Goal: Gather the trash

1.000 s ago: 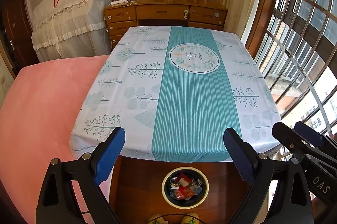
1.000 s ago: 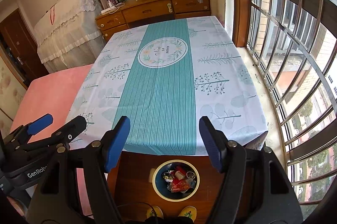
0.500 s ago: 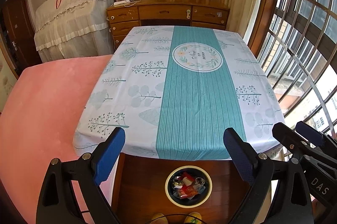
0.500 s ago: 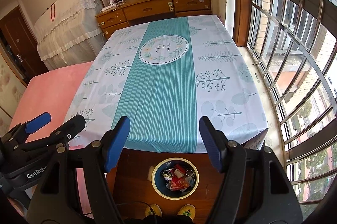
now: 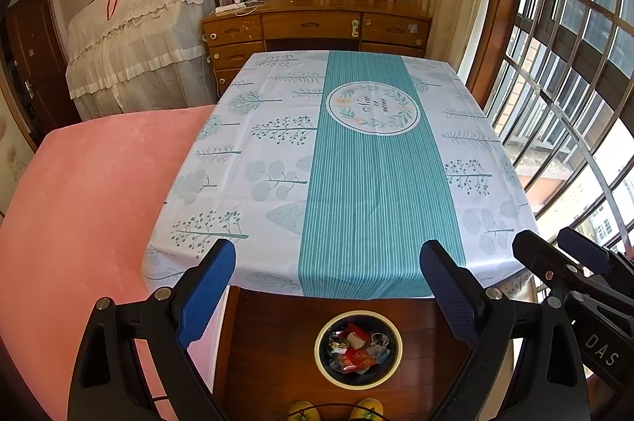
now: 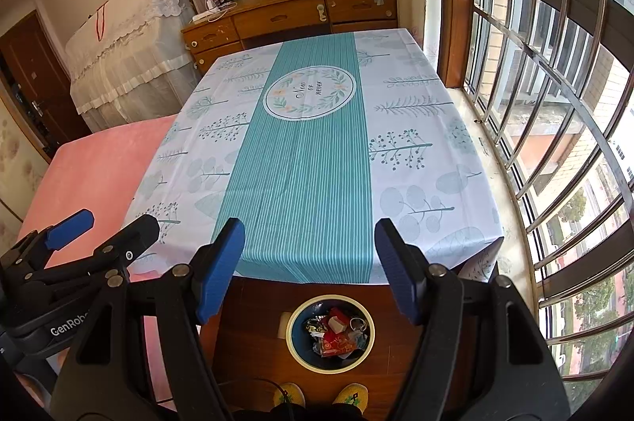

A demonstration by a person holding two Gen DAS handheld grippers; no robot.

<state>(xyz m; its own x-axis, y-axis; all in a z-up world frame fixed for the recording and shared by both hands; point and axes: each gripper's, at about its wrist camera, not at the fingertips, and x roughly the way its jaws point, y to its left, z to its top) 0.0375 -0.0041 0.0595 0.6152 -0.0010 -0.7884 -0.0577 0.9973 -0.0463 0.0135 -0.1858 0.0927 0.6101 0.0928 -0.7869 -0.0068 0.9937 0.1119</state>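
Two hand-held grippers hang over the near edge of a table, and nothing sits between either pair of blue pads. The left gripper [image 5: 328, 296] has its jaws spread wide and empty; the right gripper [image 6: 310, 268] is likewise spread and holds nothing. In the left wrist view the right one shows at the lower right edge, just beside the left.

Below them, on the dark wooden floor [image 5: 269, 349], stands a round bin [image 5: 358, 349] with a pale rim and a dark blue inside, upright, its mouth facing up. It sits just in front of the table's near edge. Crumpled wrappers [image 6: 336, 337], red, silver and clear, lie heaped inside it; being a loose pile in a round bin, they show no clear long axis.

The tablecloth [image 6: 301, 159], white with printed trees and a teal striped band running away from the cameras, lies bare. A pink bed [image 5: 87, 207] touches the table's left side, a wooden desk [image 5: 317, 24] stands beyond its far end, and barred windows [image 6: 554, 104] run along the right. Yellow slippers [image 6: 348, 394] show at the bottom edge, near the bin.
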